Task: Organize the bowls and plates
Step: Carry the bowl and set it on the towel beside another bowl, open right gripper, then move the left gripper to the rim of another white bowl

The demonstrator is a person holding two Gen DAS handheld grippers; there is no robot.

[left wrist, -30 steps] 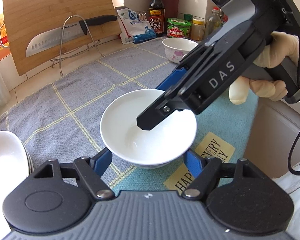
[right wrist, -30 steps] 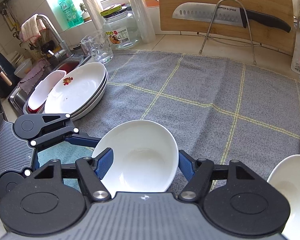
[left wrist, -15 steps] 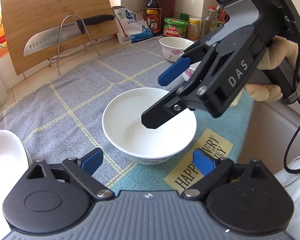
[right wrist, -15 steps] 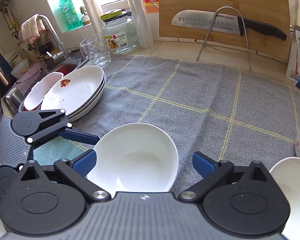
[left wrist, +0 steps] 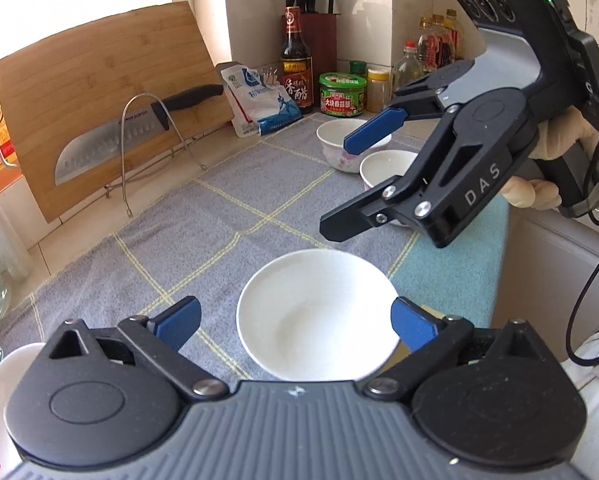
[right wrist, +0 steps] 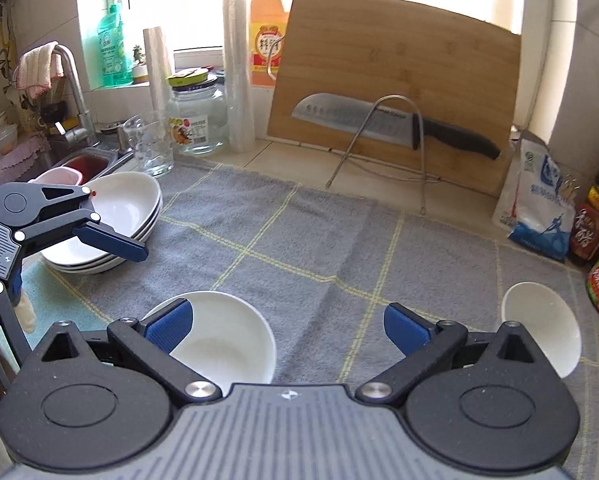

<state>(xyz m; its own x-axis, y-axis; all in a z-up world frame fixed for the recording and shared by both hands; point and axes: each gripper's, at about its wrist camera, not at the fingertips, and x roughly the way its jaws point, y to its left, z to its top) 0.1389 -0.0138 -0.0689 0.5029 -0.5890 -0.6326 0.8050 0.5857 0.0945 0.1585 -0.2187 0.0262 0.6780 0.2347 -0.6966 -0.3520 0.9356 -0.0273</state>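
Bowl now free on the mat; both claws have just opened.

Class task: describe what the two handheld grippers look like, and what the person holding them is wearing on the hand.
Each gripper has black linkage arms with silver screws, round black housings, a ribbed grey body and blue pads on its fingers. The right gripper carries white "DAS" lettering and a black cable from its handle. The left gripper looks the same. The hand on the right gripper wears a light-coloured glove.

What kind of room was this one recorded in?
A home kitchen, it seems: a faucet over a sink at the far left, a knife racked against a wooden cutting board, and sauce bottles by the tiled wall.
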